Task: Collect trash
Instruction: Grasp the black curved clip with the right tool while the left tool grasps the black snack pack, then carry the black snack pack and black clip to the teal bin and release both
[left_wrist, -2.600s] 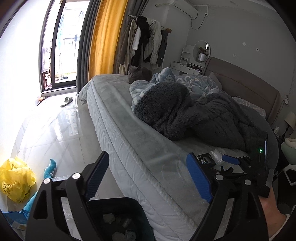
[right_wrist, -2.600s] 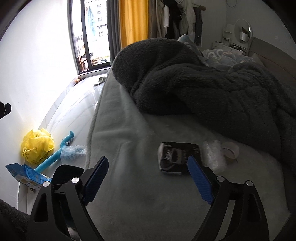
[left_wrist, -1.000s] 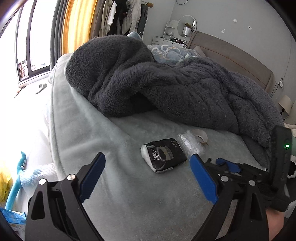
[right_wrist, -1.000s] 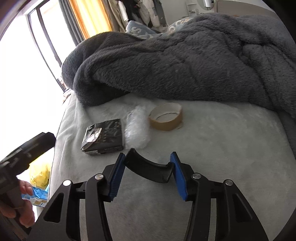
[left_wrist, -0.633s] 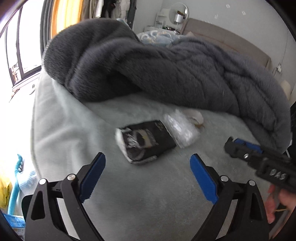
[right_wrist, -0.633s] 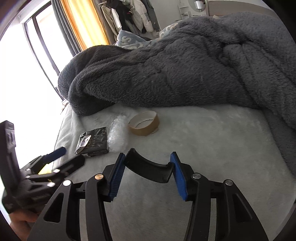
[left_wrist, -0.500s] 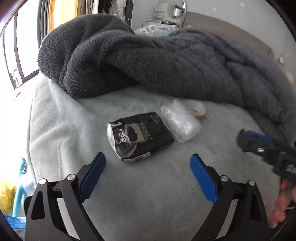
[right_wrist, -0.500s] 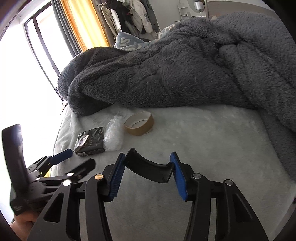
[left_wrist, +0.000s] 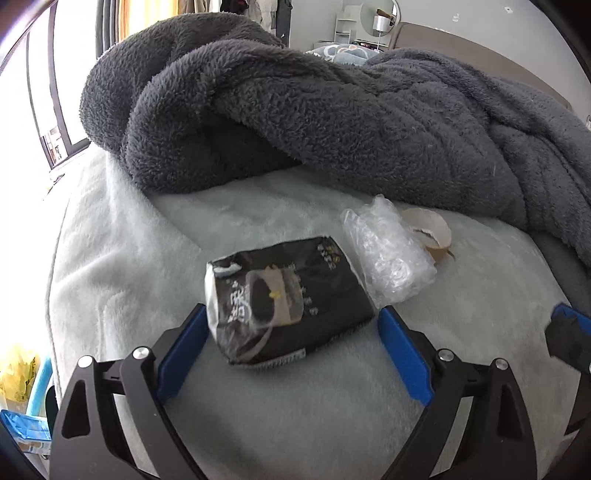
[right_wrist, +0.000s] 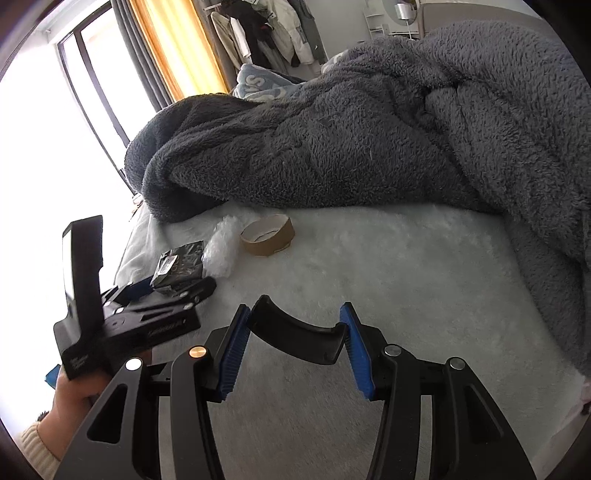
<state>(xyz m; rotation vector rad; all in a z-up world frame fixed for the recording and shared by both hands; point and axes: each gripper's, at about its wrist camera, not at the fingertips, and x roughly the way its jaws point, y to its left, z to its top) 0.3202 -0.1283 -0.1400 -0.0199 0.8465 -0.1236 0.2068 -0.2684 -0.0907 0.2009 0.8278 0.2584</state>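
Both grippers are at work: the left gripper (left_wrist: 290, 341), its jaws spread wide and just closing a little, straddles the crumpled black foil snack wrapper (left_wrist: 286, 301) on the pale plush bedspread (left_wrist: 332, 417) without pinching it yet, while the right gripper (right_wrist: 291, 343) stays pressed on a curved black plastic piece (right_wrist: 295, 336). Judging by this, collection is under way — the wrapper, the clear crinkled plastic bag (left_wrist: 386, 251) just beside it and the brown tape-roll core (right_wrist: 267, 234) still lie there. The wrapper's long axis runs roughly across the left jaws, its torn end toward the left pad.
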